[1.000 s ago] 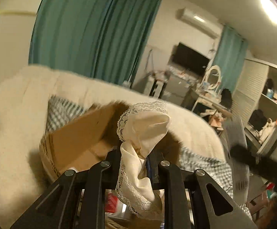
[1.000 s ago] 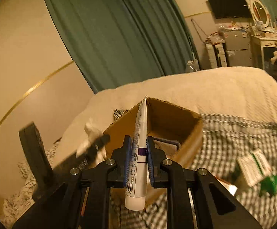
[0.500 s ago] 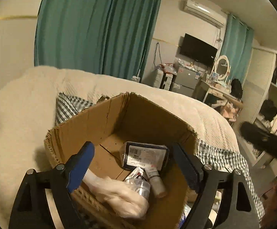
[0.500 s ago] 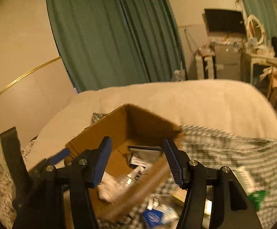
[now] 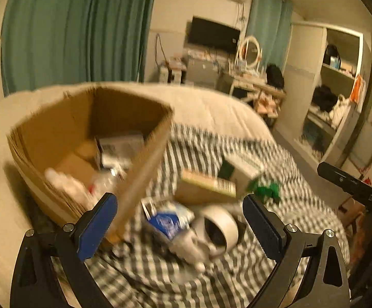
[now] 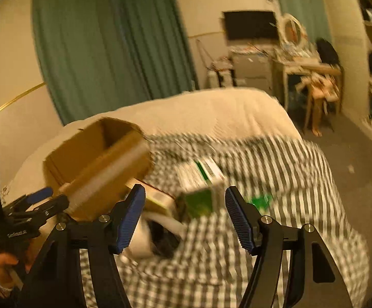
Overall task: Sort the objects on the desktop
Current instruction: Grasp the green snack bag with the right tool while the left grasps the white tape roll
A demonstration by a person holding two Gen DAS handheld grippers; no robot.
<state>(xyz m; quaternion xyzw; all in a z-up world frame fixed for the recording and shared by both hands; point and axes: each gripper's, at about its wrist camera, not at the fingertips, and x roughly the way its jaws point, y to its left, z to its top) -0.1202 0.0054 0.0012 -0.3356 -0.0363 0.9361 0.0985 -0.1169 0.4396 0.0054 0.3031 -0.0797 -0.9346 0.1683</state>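
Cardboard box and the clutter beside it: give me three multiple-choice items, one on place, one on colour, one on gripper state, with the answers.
1. Where does the cardboard box sit?
A. on the checked cloth's left side
B. on the floor
C. on the desk by the mirror

2. What colour are the pads on the left gripper's fingers?
A. red
B. blue
C. white

3. How do both grippers stand?
A. both shut on items
B. left shut, right open
C. both open, holding nothing

Answers: 1 A, the box rests left of the checked cloth. 2 B, the pads show blue. 3 C, the left gripper and right gripper both gape with nothing between their fingers.
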